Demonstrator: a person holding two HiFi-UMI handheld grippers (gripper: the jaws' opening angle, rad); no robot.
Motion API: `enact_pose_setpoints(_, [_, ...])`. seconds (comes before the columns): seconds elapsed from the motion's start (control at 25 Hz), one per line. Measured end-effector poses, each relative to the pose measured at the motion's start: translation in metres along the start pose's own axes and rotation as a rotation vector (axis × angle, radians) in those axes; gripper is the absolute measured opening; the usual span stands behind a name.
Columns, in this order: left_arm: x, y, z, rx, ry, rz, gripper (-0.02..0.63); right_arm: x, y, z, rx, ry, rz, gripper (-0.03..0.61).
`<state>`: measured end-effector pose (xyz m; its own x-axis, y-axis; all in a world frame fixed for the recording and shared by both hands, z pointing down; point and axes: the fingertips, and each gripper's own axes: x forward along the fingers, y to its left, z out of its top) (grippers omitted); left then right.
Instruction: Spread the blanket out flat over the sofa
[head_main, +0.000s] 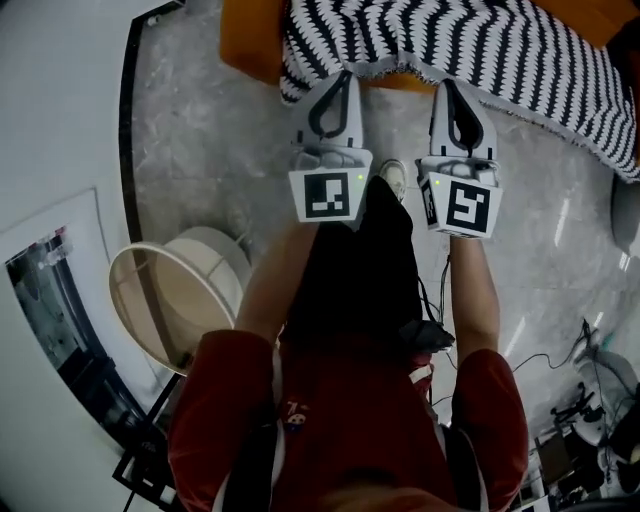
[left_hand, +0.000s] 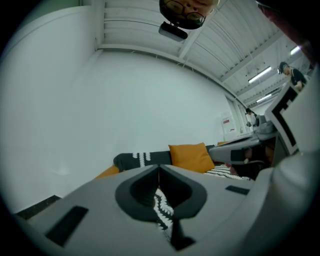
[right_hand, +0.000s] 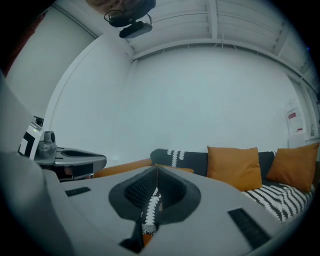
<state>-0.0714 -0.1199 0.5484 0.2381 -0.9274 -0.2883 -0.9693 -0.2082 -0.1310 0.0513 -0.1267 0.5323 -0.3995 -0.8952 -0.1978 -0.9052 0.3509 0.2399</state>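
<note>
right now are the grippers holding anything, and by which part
Both hold the striped blanket by its near edge: the left gripper near the left end, the right gripper beside it, each shut on fabric.

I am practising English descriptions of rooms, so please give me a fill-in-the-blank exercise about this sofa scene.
1. The blanket has a black-and-____ zigzag pattern.
2. The left gripper and the right gripper are both ____ on its near edge.
3. The sofa and its two square cushions are ____ in colour.

Missing words: white; shut; orange
</note>
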Motion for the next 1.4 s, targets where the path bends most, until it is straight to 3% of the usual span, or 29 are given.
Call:
enact_pose_setpoints(0.32, [0.017,0.001,-0.12,-0.001,0.02,0.031,0.018,0.029,0.005,-0.118,-0.019,0.02,-0.022,0.012])
enact_pose_setpoints(0.6, [0.037,-0.001,-0.208,0.023,0.073,0.034,0.018,0.041,0.003,-0.193,-0.016,0.027,-0.078,0.014])
enact_pose_setpoints(0.72, [0.042,0.001,-0.231,0.015,0.099,0.057,0.022,0.047,0.0,-0.218,-0.001,0.056,-0.089,0.014])
enact_pose_setpoints(0.8, [0.048,0.004,-0.245,-0.016,0.126,0.058,0.103,0.056,-0.001,-0.23,0.01,0.081,-0.082,0.046])
enact_pose_setpoints(0.88, [0.056,0.006,-0.258,-0.038,0.156,0.065,0.142,0.065,-0.002,-0.241,0.025,0.112,-0.072,0.112])
enact_pose_setpoints(1.0, [0.066,0.013,-0.271,-0.035,0.195,0.1,0.18,0.079,-0.008,-0.253,0.039,0.139,-0.084,0.138])
enact_pose_setpoints(1.24, [0.081,0.029,-0.298,-0.038,0.263,0.17,0.192,0.108,-0.03,-0.28,0.05,0.191,-0.139,0.14])
enact_pose_setpoints(1.4, [0.084,0.031,-0.3,-0.003,0.251,0.192,0.19,0.116,-0.033,-0.291,0.031,0.207,-0.17,0.13])
